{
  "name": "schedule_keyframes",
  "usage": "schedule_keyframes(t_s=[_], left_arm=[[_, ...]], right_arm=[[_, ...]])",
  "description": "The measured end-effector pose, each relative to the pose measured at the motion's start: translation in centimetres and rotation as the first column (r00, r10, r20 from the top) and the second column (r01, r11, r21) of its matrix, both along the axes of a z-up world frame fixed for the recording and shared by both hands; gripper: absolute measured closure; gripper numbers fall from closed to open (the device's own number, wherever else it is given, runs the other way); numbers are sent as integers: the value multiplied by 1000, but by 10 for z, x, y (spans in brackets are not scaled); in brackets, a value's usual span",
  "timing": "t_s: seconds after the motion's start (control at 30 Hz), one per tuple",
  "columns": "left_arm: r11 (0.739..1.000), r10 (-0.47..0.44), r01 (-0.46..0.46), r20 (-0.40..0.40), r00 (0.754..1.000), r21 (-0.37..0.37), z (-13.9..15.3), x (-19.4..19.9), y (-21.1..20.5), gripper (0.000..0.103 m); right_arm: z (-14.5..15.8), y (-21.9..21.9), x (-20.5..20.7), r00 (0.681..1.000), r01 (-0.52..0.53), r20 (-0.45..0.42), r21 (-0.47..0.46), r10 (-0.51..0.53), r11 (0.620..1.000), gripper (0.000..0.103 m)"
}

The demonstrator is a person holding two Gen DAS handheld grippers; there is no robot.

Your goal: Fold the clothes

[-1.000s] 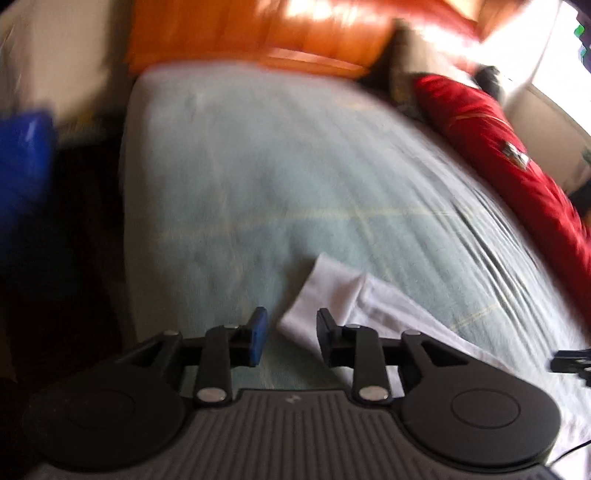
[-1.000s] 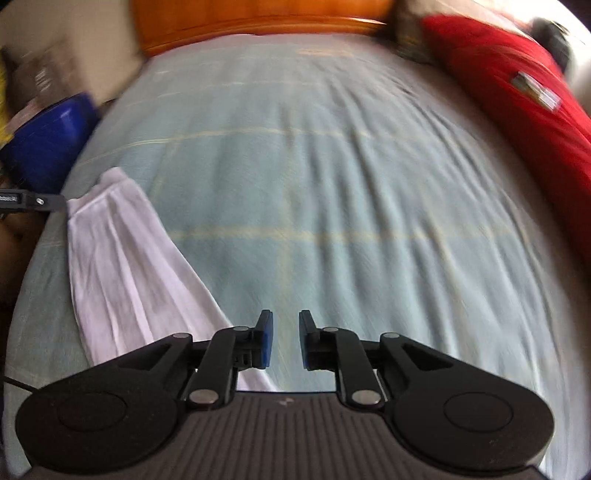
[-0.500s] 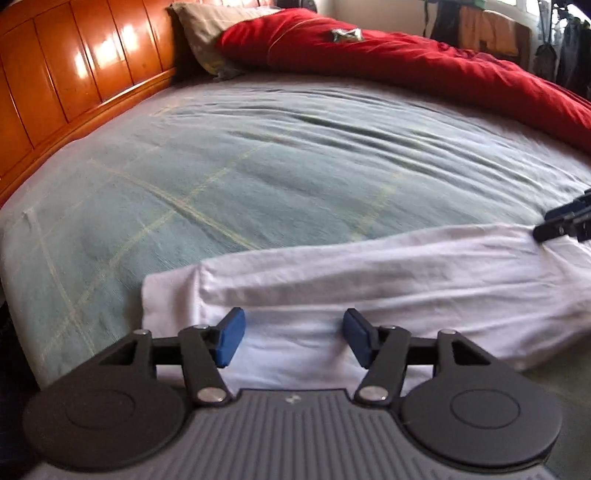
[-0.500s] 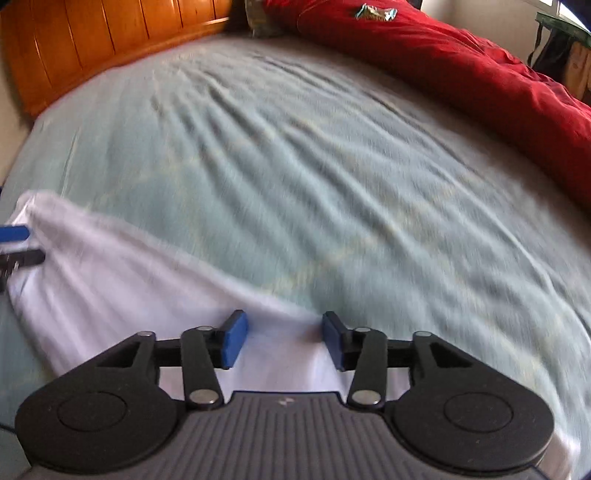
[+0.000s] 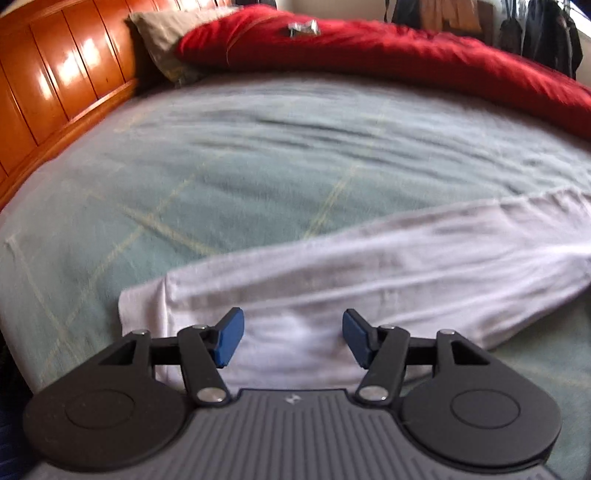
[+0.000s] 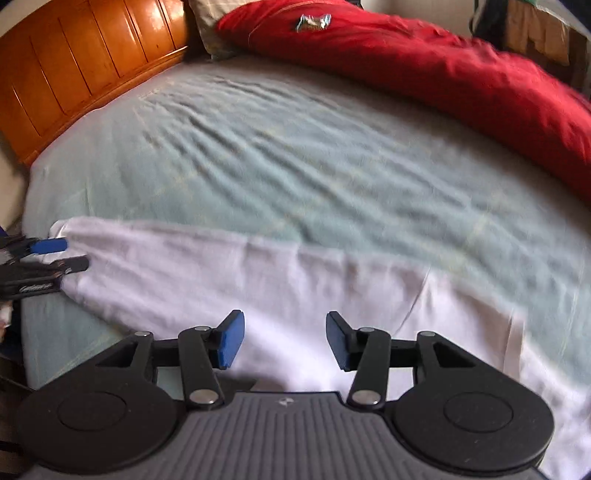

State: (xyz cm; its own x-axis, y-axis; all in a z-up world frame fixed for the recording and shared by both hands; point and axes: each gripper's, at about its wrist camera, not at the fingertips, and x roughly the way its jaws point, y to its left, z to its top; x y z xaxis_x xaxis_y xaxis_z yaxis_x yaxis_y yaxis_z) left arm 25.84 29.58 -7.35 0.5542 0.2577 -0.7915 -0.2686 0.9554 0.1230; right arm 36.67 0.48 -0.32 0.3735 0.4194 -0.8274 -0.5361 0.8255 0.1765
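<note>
Left wrist view: white garment (image 5: 332,266) laid out long and narrow across the near part of the bed, folded lengthwise into a band, soft creases running along it, one squared end with a doubled hem edge at lower left, the far end running off to the right. Thin, matte cotton-like cloth, somewhat blurred. Underneath, pale green bedsheet (image 5: 258,155) with faint yellow grid lines and shallow wrinkles. Left gripper (image 5: 292,341) low over the near end of the garment, blue pads parted, jaws just been opening, cloth seen between them but not pinched. Beyond, glossy orange wooden headboard (image 5: 55,85) with vertical panels, a beige pillow (image 5: 162,33), and a puffy red duvet (image 5: 406,59) along the far side with a small crumpled foil wrapper (image 5: 303,27) on top.

Right wrist view: same white garment (image 6: 258,280) stretching from left edge to lower right, a thin seam or strap line showing near the right end. Right gripper (image 6: 283,341) above the cloth's near edge, blue pads spread, jaws just been opening, nothing clamped. Left gripper (image 6: 62,254) visible at far left over the garment's tip, fingers apart.
</note>
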Motion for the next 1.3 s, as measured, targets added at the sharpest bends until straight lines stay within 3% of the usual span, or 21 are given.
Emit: schedule_keyframes(t_s=[0.17, 0.23, 0.27, 0.37, 0.5, 0.63, 0.67, 0.73, 0.83, 0.9, 0.97, 1.07, 1.2, 1.3], left_arm=[[1000, 22, -22, -21, 1000, -18, -1, -8, 10, 40], [999, 34, -35, -40, 999, -21, 3, -10, 15, 40], [999, 40, -40, -42, 998, -16, 8, -11, 16, 42], [1000, 15, -16, -17, 1000, -14, 23, -10, 15, 43], [998, -59, 59, 2, 998, -4, 29, 0, 7, 41], [998, -41, 39, -44, 998, -50, 14, 6, 9, 40], [999, -10, 8, -69, 998, -33, 10, 3, 13, 40], [998, 55, -54, -119, 991, 11, 2, -3, 20, 37], [995, 102, -103, -141, 985, -1, 8, -9, 30, 36], [993, 107, -98, -163, 981, 61, 17, -5, 27, 41], [995, 88, -80, -122, 989, 63, 32, 1, 24, 41], [999, 43, -43, -58, 997, 9, 51, 17, 11, 41], [993, -96, 98, 24, 995, -69, 61, 50, -36, 41], [957, -243, 252, 74, 967, -141, 60, 79, -89, 41]], right_arm=[[-35, 25, -20, 995, -16, -98, 91, 25, 996, 48], [-44, 41, -24, 988, -38, -143, 135, 58, 990, 44], [-46, 50, -26, 987, -43, -145, 143, 64, 989, 37], [-32, 57, -26, 988, -63, -128, 162, 84, 985, 36], [-7, 38, -25, 999, -19, -42, 170, 26, 985, 36], [-19, 31, -17, 999, 50, -18, 92, -49, 994, 36], [-26, 33, -15, 998, 61, -25, 85, -59, 994, 36], [-37, 43, -14, 996, 66, -63, 111, -59, 992, 35], [-52, 74, -14, 983, 19, -180, 228, 23, 973, 33], [-53, 91, -16, 976, 8, -212, 270, 51, 963, 32], [-42, 89, -20, 980, -18, -186, 278, 73, 960, 33], [-27, 84, -24, 985, -54, -144, 284, 98, 957, 32], [-14, 24, -30, 997, 36, -73, 187, -23, 982, 30], [-9, -39, -34, 983, 184, -18, 101, -184, 978, 27]])
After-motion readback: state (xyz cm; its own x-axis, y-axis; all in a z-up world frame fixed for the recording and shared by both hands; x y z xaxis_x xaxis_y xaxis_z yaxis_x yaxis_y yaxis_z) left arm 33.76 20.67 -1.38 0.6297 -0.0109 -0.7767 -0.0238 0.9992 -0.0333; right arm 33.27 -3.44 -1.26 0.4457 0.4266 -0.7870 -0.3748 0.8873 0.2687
